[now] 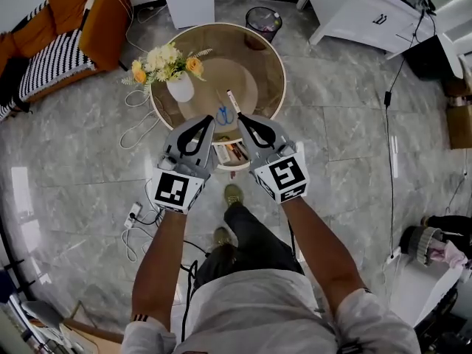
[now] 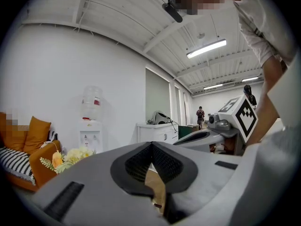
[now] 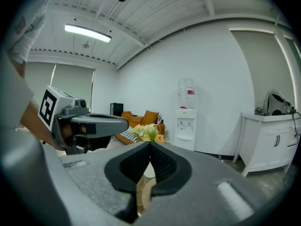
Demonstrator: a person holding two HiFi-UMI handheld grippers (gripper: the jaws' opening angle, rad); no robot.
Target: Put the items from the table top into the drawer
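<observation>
A round glass-topped table [image 1: 274, 63] stands below me in the head view. Blue scissors [image 1: 224, 114] and a white pen [image 1: 234, 102] lie on its near part, beside a white vase of flowers [image 1: 179, 85]. Under the near rim an open drawer [image 1: 233, 153] shows several items inside. My left gripper [image 1: 209, 119] and right gripper [image 1: 240, 116] hover side by side over the near edge, just either side of the scissors. Both are shut, with nothing between their pads. In each gripper view the jaws meet at the tip [image 2: 151, 144] [image 3: 150, 144].
An orange sofa with a striped cushion [image 1: 66, 28] stands at the far left. A black waste bin [image 1: 263, 22] sits behind the table and white cabinets [image 1: 369, 13] at the far right. Cables and a power strip [image 1: 135, 216] lie on the floor left of my feet.
</observation>
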